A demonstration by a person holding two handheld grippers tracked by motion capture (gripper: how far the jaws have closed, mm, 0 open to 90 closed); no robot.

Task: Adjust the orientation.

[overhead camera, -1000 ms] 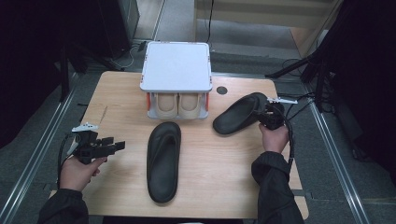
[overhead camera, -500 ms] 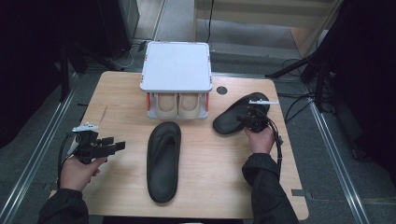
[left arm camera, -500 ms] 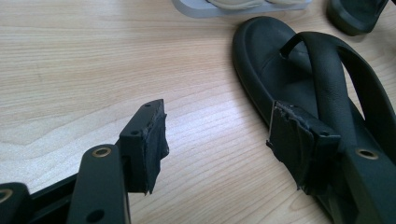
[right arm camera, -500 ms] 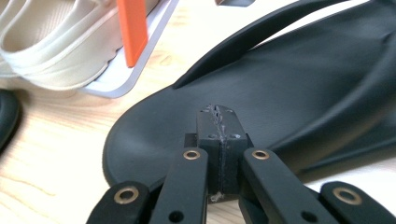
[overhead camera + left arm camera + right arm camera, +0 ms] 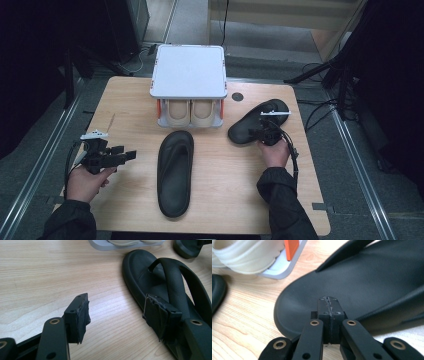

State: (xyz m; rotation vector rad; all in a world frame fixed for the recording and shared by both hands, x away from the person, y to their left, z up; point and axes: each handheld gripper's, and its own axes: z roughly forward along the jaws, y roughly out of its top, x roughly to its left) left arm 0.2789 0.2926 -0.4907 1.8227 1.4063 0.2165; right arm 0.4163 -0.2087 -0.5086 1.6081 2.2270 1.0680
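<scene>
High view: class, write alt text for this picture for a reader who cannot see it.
A person's right gripper, jaws shut, sits over a black sandal at the right of a wooden table. The left gripper hangs open beside a second black sandal in the middle. Behind stands a small white rack holding a beige pair.

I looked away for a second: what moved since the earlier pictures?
The right gripper slid left over the right sandal, jaws shut, pads together with nothing between them. The left gripper stayed open and in place; the middle sandal and shoe rack kept their spots.
</scene>
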